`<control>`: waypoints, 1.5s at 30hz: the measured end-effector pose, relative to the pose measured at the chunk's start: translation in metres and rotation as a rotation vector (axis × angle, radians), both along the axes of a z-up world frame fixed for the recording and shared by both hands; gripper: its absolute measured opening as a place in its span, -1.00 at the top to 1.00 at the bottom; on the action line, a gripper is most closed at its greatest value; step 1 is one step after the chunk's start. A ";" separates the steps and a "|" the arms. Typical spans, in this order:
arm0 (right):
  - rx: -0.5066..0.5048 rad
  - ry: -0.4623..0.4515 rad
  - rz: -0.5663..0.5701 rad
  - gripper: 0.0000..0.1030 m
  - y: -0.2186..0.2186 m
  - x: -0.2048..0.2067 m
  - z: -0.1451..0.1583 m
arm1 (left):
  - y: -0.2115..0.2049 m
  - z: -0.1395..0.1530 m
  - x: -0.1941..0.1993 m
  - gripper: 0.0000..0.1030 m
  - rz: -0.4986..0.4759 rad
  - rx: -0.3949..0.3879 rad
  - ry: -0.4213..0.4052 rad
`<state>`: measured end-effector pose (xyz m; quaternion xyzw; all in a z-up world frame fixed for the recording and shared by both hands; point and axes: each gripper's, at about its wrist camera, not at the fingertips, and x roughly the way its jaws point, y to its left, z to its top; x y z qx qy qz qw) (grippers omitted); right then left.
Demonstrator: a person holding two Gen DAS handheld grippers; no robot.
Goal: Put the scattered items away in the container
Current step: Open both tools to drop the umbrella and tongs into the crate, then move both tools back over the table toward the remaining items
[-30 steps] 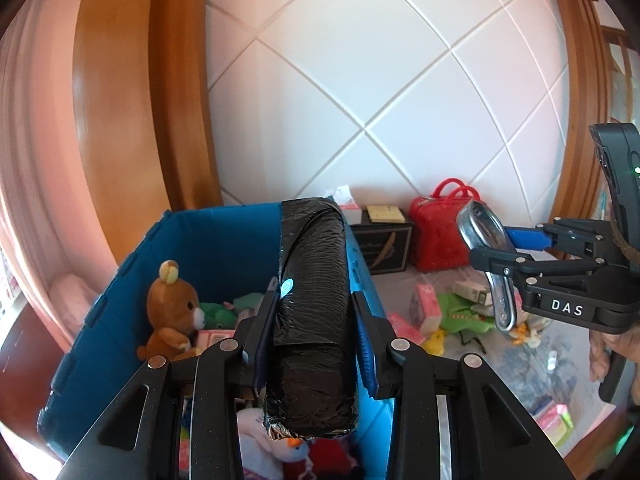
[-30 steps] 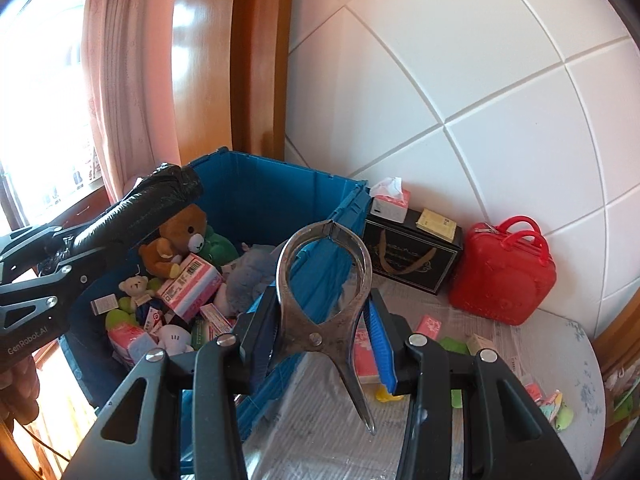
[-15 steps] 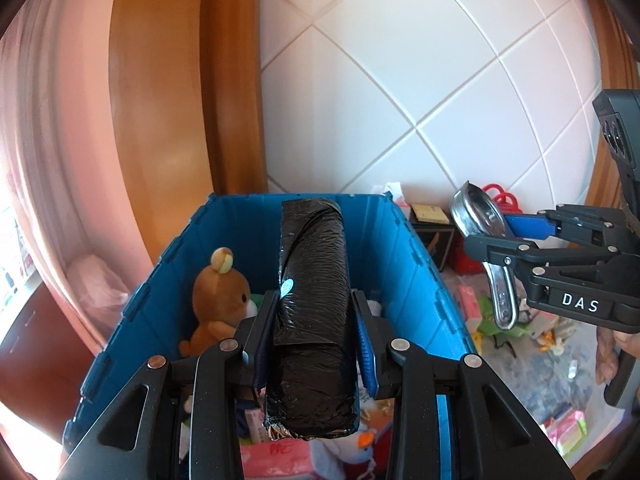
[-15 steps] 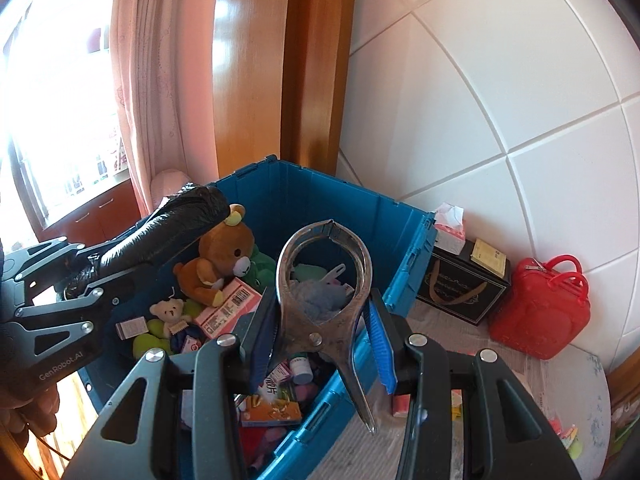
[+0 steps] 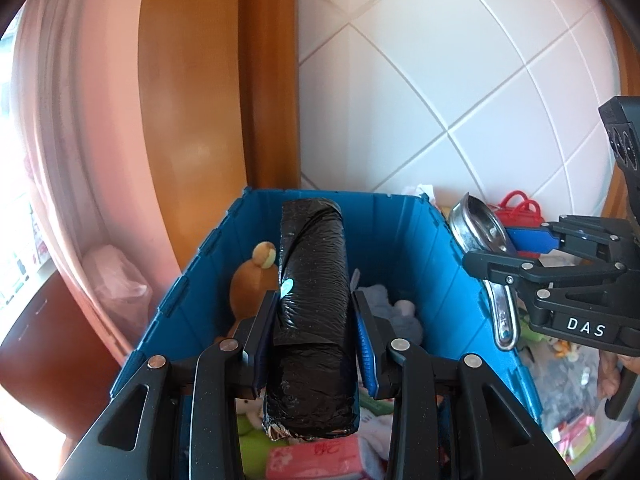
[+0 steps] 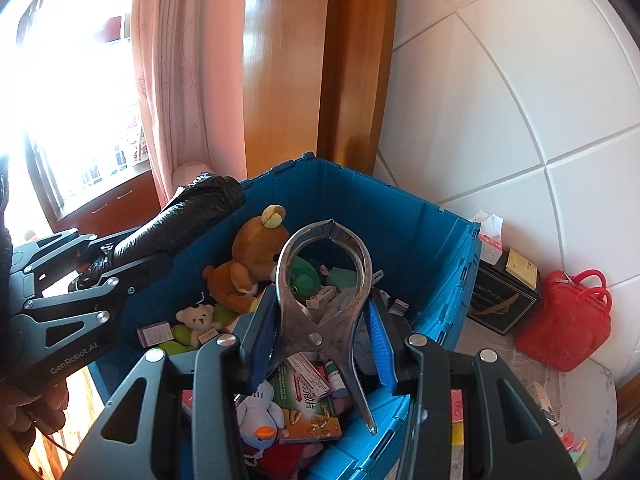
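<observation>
My left gripper (image 5: 316, 300) is shut on a long black plastic-wrapped roll (image 5: 312, 320), held above the blue crate (image 5: 404, 236). The same roll (image 6: 184, 220) shows at the left of the right wrist view, over the crate's near-left rim. My right gripper (image 6: 322, 304) is shut on metal tongs (image 6: 324, 292) with a ring-shaped head, held above the blue crate (image 6: 404, 220); the tongs (image 5: 484, 240) hang over the crate's right wall in the left wrist view. The crate holds a brown teddy bear (image 6: 248, 264), small plush toys and several packets.
To the right of the crate a black box (image 6: 504, 300) with a tissue pack, a red handbag (image 6: 568, 320) and small scattered packets (image 5: 572, 436) lie on the paper-covered floor. A tiled wall, a wooden frame and a pink curtain (image 6: 172, 100) stand behind.
Both grippers moved left with their loads, from beside the crate's right wall to over its inside. The red bag and loose items slid toward the right edge of both views.
</observation>
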<state>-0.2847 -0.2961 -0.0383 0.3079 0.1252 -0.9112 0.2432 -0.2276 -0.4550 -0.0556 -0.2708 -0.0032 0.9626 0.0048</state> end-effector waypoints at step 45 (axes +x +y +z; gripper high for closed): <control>-0.035 -0.007 0.007 -0.85 0.021 0.017 -0.004 | 0.005 0.011 0.010 -0.98 0.095 -0.013 0.030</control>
